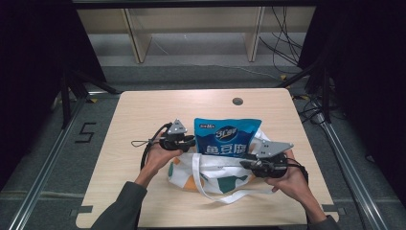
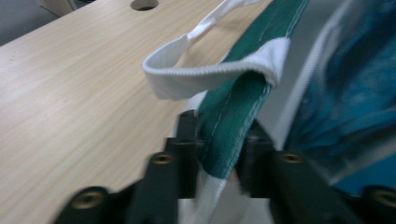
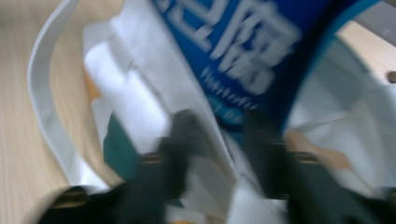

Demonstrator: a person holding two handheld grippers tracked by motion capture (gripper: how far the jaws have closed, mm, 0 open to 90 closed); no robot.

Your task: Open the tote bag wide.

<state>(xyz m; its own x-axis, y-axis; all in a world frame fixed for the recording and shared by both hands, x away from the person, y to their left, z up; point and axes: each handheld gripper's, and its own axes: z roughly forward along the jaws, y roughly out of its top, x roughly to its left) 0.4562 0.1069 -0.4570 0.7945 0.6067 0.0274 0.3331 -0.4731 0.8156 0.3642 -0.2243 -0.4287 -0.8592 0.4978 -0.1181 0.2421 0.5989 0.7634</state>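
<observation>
We hold the white cotton tote bag with green and orange patches (image 1: 210, 175) by its rim, left claw (image 2: 218, 154) and right claw (image 3: 219, 135) both clamped on cloth. To seat the glossy blue snack pouch (image 1: 227, 136), standing half-inside, spread evenly above the pale wooden worktop (image 1: 143, 110).

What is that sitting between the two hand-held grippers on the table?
In the high view, a blue snack packet stands in the mouth of a white cloth bag, between the left gripper and the right gripper.
</observation>
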